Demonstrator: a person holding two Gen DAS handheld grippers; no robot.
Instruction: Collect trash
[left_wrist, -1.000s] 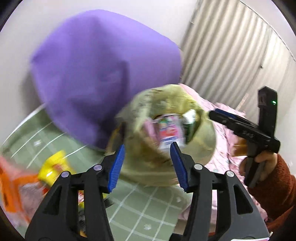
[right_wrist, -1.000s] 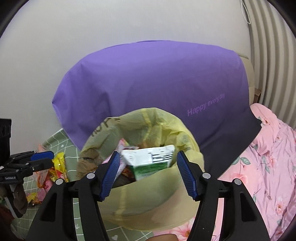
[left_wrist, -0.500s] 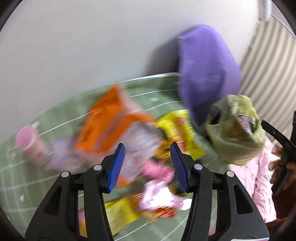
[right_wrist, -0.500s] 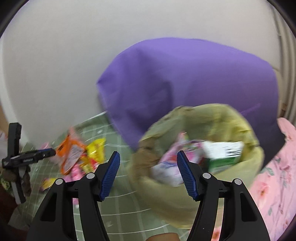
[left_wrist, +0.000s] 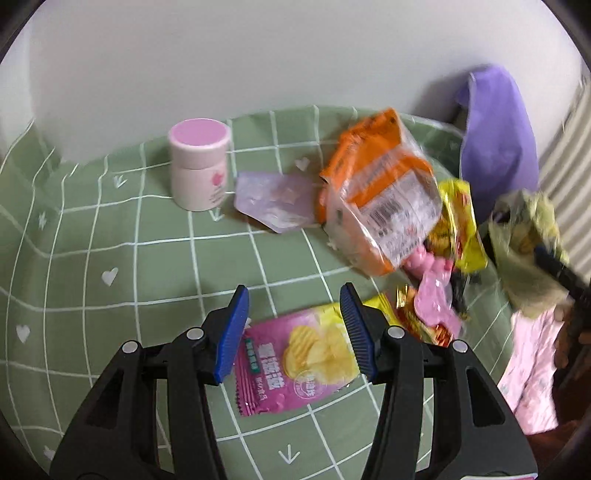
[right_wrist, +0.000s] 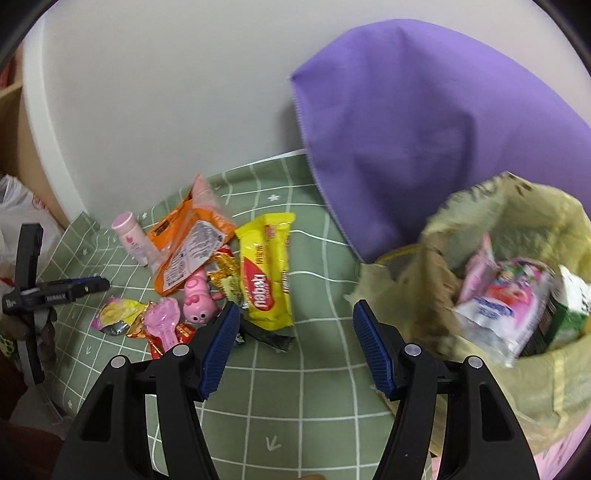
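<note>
My left gripper (left_wrist: 293, 328) is open and empty, just above a pink chip packet (left_wrist: 295, 360) on the green checked cloth (left_wrist: 147, 266). Beyond it lie an orange packet (left_wrist: 380, 195), a yellow wrapper (left_wrist: 456, 225), a lilac wrapper (left_wrist: 277, 201) and a pink toy (left_wrist: 434, 291). My right gripper (right_wrist: 293, 347) is open and empty, over the cloth (right_wrist: 288, 380) between the litter pile and the yellow trash bag (right_wrist: 498, 291), which holds wrappers and a green carton (right_wrist: 569, 310). The yellow biscuit packet (right_wrist: 266, 269) lies ahead of it.
A pink-lidded jar (left_wrist: 199, 162) stands at the back near the white wall. A purple pillow (right_wrist: 436, 122) leans against the wall behind the bag. Pink floral bedding (left_wrist: 532, 362) lies at the right. The left gripper (right_wrist: 55, 291) shows at the far left in the right wrist view.
Both grippers swung left, away from the trash bag. The left one came down over the litter pile and the pink chip packet. The carton is left in the bag.
</note>
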